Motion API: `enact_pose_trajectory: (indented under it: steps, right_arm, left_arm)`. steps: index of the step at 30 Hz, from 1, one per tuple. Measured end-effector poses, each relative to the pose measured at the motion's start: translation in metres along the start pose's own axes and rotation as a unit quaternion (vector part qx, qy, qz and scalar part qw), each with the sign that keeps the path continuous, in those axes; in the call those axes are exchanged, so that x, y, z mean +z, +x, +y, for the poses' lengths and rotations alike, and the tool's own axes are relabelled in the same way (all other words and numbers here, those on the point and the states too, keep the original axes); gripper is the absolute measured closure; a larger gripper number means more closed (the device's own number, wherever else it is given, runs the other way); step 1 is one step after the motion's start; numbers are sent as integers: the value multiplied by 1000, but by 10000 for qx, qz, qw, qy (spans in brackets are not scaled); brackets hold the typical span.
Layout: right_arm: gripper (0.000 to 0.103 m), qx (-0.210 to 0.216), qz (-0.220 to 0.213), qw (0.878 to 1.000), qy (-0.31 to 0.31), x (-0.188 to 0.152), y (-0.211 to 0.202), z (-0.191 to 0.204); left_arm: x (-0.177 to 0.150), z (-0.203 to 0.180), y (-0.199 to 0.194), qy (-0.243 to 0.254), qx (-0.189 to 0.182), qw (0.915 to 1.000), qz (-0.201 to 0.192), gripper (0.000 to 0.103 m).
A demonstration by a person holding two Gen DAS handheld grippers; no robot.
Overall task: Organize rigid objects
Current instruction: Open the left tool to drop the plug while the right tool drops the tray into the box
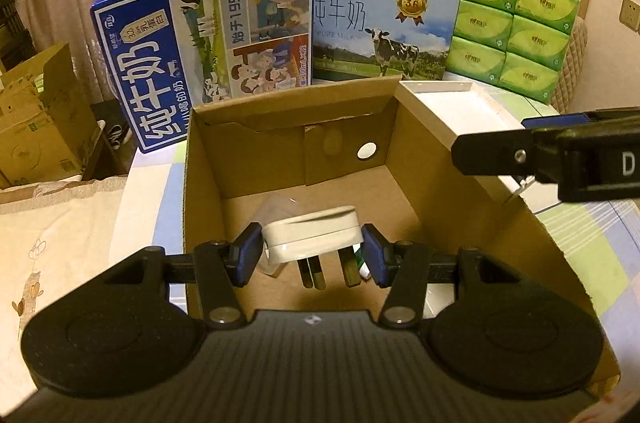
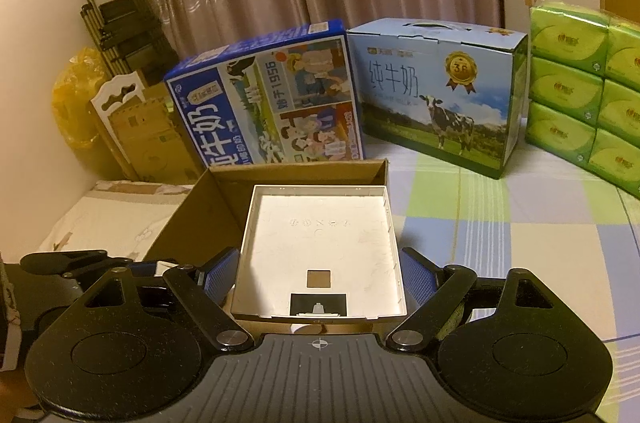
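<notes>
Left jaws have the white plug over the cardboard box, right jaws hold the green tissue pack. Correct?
Not quite. The left gripper does hold the white plug over the cardboard box, but the right gripper holds a shallow white tray, as the right wrist view shows. The green tissue packs sit untouched at the back.

white plug [image 1: 310, 233] over cardboard box [image 1: 452, 183], white tray [image 2: 320, 247] beside.

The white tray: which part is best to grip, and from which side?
Grip the white tray across its two thin side walls, coming from its near open end, as the right gripper does: the walls are straight, parallel and upright.
</notes>
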State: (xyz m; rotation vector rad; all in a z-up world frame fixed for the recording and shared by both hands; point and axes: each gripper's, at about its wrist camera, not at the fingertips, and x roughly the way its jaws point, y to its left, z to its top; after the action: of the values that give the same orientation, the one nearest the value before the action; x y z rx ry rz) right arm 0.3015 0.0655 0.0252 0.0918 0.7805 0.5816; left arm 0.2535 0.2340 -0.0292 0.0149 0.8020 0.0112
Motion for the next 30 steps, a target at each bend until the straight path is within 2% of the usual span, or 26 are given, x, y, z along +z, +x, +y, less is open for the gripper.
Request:
enact_pose_trajectory:
  steps: [3,4,5,11,30]
  right_arm:
    - [21,-3,23,10000,-5,-2,4,2]
    - [21,-7,31,10000,-5,-3,5,2]
    - [21,-15,37,10000,4,-3,6,1]
    - [21,-18,34,10000,26,-6,5,0]
    - [20,65,57,9998,166,-2,6,6]
  left_arm:
    - [2,2,4,-38,-13,10000,-1,52]
    - [3,3,3,-41,5,10000,-59,42]
    - [4,4,0,-41,40,9999,-126,39]
    - [5,11,-15,-137,123,9994,-288,39]
    - [-4,16,-34,-202,194,9992,-283,39]
